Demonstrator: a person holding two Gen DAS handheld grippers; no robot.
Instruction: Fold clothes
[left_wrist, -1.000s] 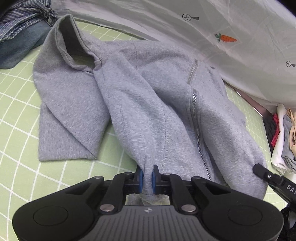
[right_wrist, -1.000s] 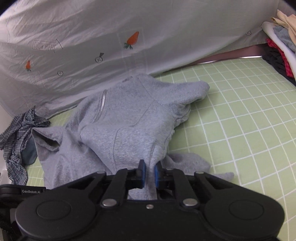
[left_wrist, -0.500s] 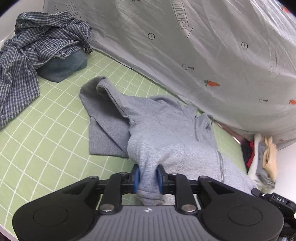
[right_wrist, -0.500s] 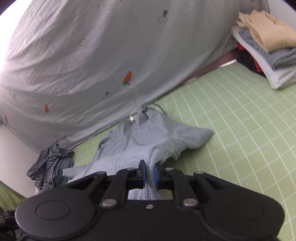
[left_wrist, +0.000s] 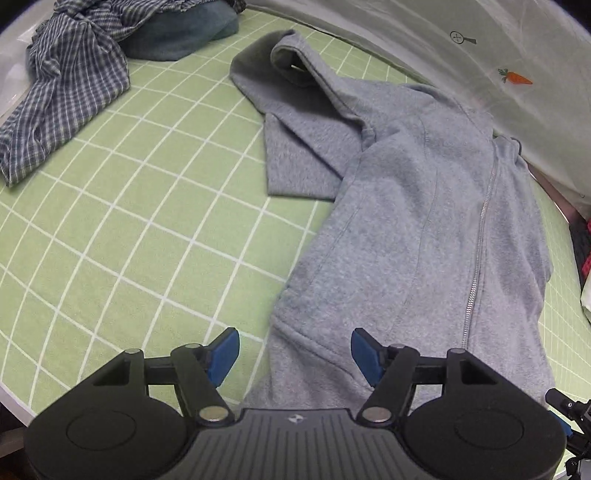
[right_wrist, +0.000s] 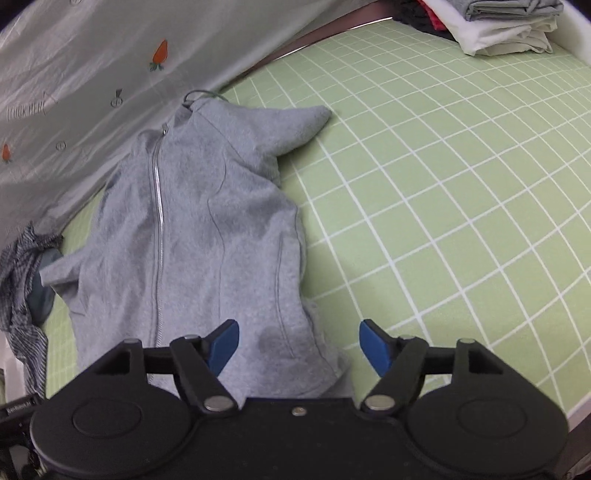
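Left wrist view: a green, white-gridded bed sheet (left_wrist: 122, 236) carries a grey zip-front fleece hoodie (left_wrist: 424, 229), laid front-up and lengthwise, its sleeves splayed, no fold across the body. A folded clothes stack (right_wrist: 509, 26) waits far off. The left gripper (left_wrist: 294, 354) and right gripper (right_wrist: 297, 345) both hang spread above the hem, holding nothing.
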